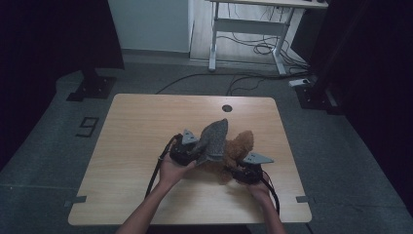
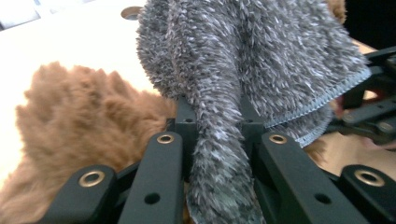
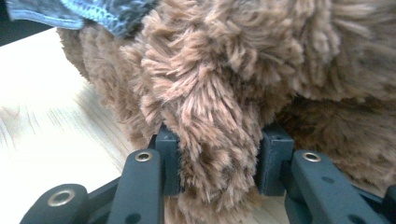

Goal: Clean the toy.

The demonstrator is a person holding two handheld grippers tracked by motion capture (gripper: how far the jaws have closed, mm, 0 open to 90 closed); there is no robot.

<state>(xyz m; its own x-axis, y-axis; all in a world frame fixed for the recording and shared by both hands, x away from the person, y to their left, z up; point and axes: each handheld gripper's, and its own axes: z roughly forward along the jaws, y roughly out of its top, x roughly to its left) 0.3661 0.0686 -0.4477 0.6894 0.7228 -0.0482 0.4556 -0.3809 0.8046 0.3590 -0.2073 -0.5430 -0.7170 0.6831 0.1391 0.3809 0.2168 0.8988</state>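
At the near middle of a pale wooden desk (image 1: pixel 141 131), a person works two hand-held tools over a brown plush toy (image 1: pixel 237 146) and a grey fuzzy cloth (image 1: pixel 214 139). The left tool (image 1: pixel 195 152), seen at the left of the high view, is clenched on a bunched fold of the cloth; its own camera shows the grey pile (image 2: pixel 219 154) pinched between the two black jaws, the stitched hem hanging free on the far right side. The cloth stands lifted in a peak and drapes over the toy's left side, touching its fur. The right tool (image 1: pixel 234 170), just right of the toy's near end, is closed on a thick tuft or limb of the brown plush (image 3: pixel 210 140), the pads pressing into the fur on both sides. The toy lies on the desk between the two hands, its far end pointing towards the round cable hole (image 1: pixel 227 108).

Judged from here, the weak point is the cloth grip: only a narrow fold sits between the jaws, and a sideways pull could slide it out. The right tool's hold is mostly on loose pile, so a firm tug from the left could drag the toy across the desk or twist it free. The hanging hem could also snag on the right tool.
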